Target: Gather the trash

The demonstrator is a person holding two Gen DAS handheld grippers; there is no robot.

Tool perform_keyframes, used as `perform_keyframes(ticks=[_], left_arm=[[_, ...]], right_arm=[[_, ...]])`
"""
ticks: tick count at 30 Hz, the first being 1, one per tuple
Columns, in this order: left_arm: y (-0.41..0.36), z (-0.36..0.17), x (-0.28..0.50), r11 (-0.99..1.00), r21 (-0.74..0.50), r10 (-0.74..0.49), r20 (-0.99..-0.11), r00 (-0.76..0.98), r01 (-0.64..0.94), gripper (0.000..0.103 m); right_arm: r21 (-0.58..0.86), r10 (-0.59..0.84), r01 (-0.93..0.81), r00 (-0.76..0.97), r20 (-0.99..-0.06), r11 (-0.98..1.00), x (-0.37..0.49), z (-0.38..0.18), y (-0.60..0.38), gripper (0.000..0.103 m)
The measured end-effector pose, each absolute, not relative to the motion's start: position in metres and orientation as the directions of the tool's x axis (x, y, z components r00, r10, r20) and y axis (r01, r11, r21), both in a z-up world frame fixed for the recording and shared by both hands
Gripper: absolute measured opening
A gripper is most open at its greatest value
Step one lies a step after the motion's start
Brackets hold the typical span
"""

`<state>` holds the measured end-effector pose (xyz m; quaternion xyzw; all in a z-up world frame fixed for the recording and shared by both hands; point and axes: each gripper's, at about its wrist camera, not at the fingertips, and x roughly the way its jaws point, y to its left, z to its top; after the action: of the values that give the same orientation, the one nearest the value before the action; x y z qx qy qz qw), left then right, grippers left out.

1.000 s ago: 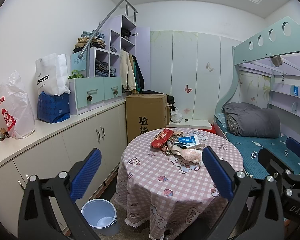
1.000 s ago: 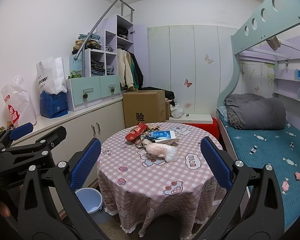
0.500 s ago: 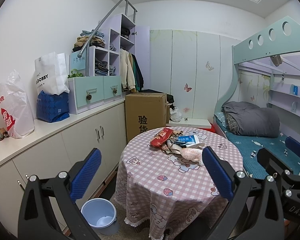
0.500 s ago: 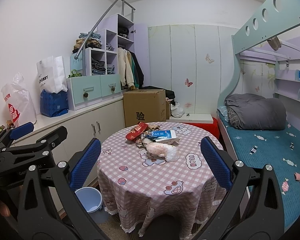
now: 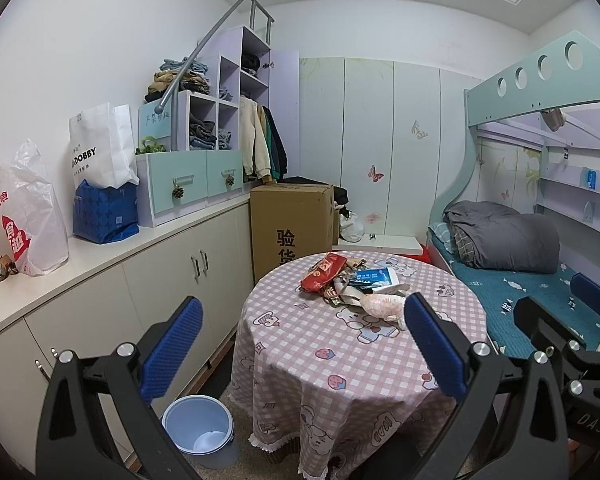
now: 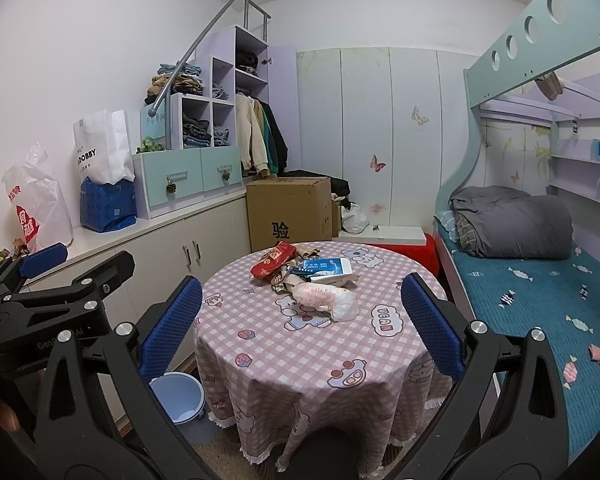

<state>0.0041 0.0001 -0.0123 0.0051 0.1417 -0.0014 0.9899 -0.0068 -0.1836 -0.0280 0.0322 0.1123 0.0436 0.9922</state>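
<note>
Two grippers, both spread wide and holding nothing, are what I have to work with. My left gripper (image 5: 300,344) and my right gripper (image 6: 300,320) hang short of the round table (image 5: 340,392), well apart from the litter.

I judge this as the opening step: the approach, with no trash picked up so far. All of it sits in one heap toward the far side of the tablecloth: a red snack bag (image 5: 323,273), a blue-and-white packet (image 5: 374,276), some crumpled wrappers (image 5: 340,298), and nearest to me a pinkish plastic bag (image 6: 324,295). The blue bin (image 5: 199,428) stands on the floor just beside the table, on its left, and looks nearly empty.

Next I would carry the right gripper forward over the cloth and down onto the pinkish bag, since it lies closest and free of the rest. Thin plastic may slip, so I'd pinch a bunched part.
</note>
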Motion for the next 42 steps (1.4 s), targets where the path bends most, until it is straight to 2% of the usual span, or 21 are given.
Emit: perform_keyframes(ticks=[23,42], left_arm=[[0.004,-0.034,0.007,1.000,0.014,-0.002,-0.293,0.956,0.006,0.099],[0.002,-0.031,0.009,1.000,0.020,0.000,-0.307,0.952,0.007,0.099]], right_arm=[[0.070,0.096,-0.082,0.969,-0.227,0.994,0.001,-0.042,-0.179,0.098],[0.072,0.095,-0.080,0.968,-0.234,0.994,0.003,-0.054,-0.180,0.098]])
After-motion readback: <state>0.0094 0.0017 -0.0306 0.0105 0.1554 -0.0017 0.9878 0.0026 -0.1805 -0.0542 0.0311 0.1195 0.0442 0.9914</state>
